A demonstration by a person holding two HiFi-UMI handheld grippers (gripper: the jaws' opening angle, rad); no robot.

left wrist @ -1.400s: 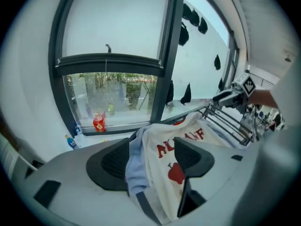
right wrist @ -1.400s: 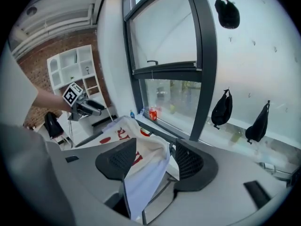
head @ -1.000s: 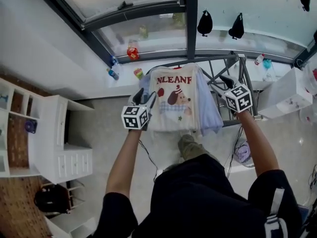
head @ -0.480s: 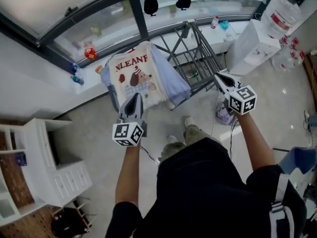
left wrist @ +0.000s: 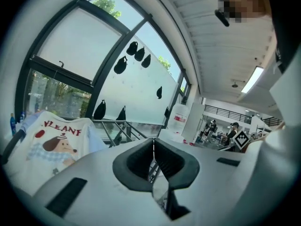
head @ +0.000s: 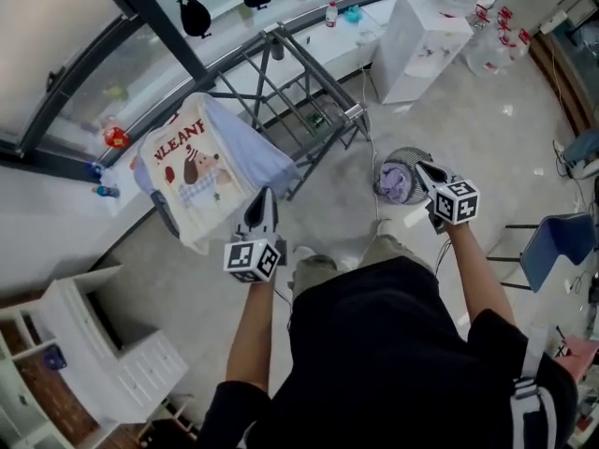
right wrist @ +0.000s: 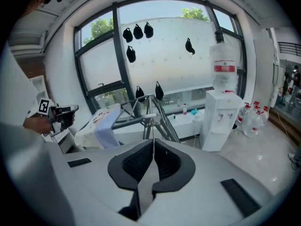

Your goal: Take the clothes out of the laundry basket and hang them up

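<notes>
**Three Cameras, One Drying Rack**

The head view looks steeply down from above the person onto the floor. Each gripper view sits close behind its own fingers (wide-angle lenses, both), facing the windows. All three share the drying rack and printed shirt.

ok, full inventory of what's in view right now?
drying rack: one, grey metal, by the window
T-shirt: one, cream with dog print, draped over the rack
garment: one, pale blue, on the rack beside the T-shirt
laundry basket: one, grey, on the floor, purple clothes inside
water dispenser: one, white, right of the rack
drawer unit: one, white, lower left
chair: one, blue, far right
hanging items: several, black, on the window
left gripper: one, grey, shut, empty
right gripper: one, grey, shut, empty, near the basket
</notes>
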